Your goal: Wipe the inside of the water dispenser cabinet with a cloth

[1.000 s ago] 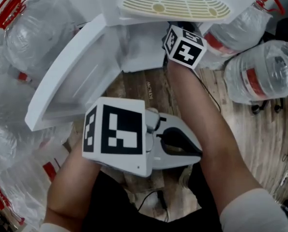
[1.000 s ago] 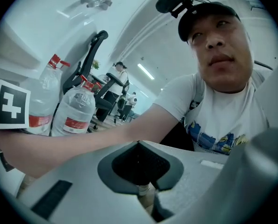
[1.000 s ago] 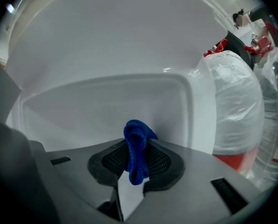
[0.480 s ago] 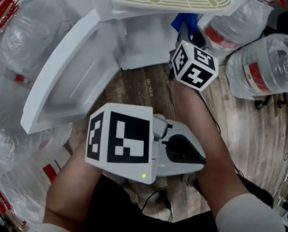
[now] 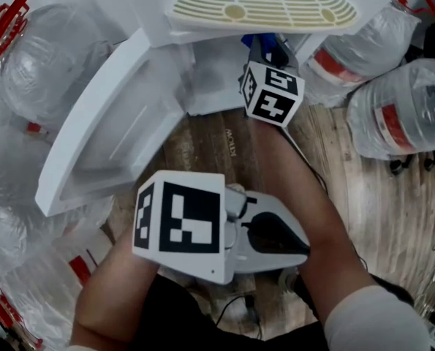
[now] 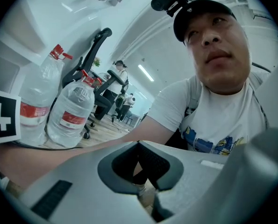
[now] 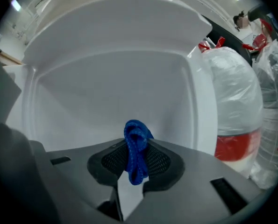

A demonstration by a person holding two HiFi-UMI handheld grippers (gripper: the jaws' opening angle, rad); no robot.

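Two grippers in view. The right gripper (image 7: 135, 171) is clamped on a bunched blue cloth (image 7: 137, 148). The cloth sticks up from between the pads, in front of the white inner wall of the water dispenser cabinet (image 7: 115, 87). In the head view that gripper sits at 12 o'clock at the cabinet's open mouth. Its marker cube (image 5: 272, 93) faces up, and a bit of the cloth shows just past it. From these views it is not clear whether the cloth touches the wall.

The left gripper (image 6: 141, 169) is closed with its pads together and nothing between them. It is held low at 6 o'clock in the head view, well apart from the cabinet, tips pointing to 3 o'clock.

The cabinet door (image 5: 104, 126) hangs open toward 10 o'clock. A beige slotted drip tray (image 5: 261, 9) juts out above the opening at 12 o'clock. Large clear water jugs (image 5: 400, 108) with red labels lie at 2 o'clock on the wooden floor (image 5: 392, 210), and more jugs are piled from 8 to 10 o'clock. The left gripper view shows two jugs at 9 o'clock, a black office chair (image 6: 89, 50) behind them, and the person's white T-shirt at 3 o'clock.
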